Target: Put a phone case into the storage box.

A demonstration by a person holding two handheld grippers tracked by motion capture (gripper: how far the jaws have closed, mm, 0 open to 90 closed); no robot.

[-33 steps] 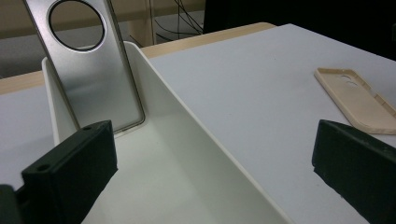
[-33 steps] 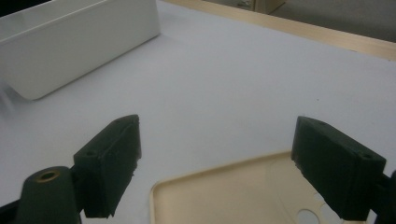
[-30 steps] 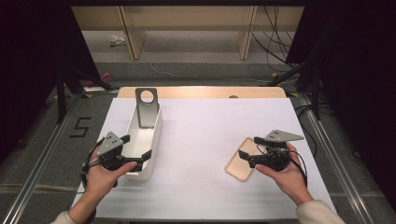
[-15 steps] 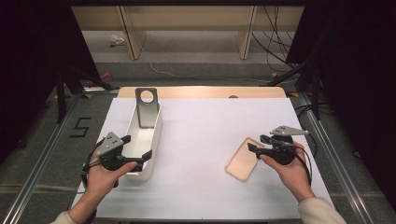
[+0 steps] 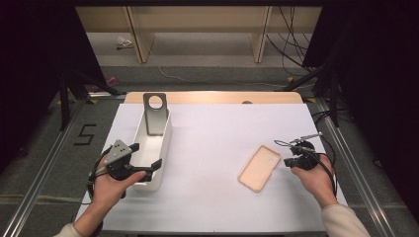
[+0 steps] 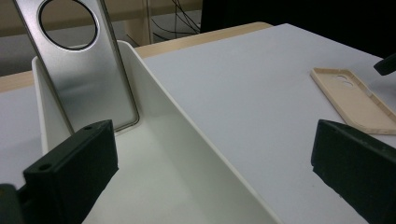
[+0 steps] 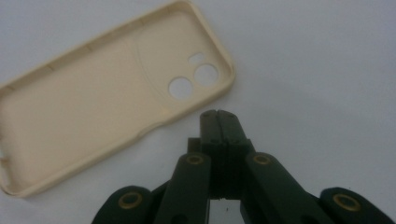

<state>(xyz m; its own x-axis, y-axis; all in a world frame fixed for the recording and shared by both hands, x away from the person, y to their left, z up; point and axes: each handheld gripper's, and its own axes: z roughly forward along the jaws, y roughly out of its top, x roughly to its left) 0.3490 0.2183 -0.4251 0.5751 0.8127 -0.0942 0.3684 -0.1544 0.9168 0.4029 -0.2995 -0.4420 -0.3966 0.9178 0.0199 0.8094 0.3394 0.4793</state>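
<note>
The white table top was the largest thing I had in front of me, with everything else spread across it. On its left part stood my long white bin, one short end toward me, and a grey metal plate with a round hole leaned upright against the bin's far wall. My left gripper sat at the near end of the bin; in the left gripper view its jaws were spread wide, one inside the bin above its floor and the other outside over the table, straddling the long side wall without pinching anything.

On the right part of the table, well apart from the bin, the beige phone case lay flat with its hollow side up and its camera holes at the far end. My right gripper sat just beside that end, its jaws pressed together, empty, tips not touching the case.
</note>
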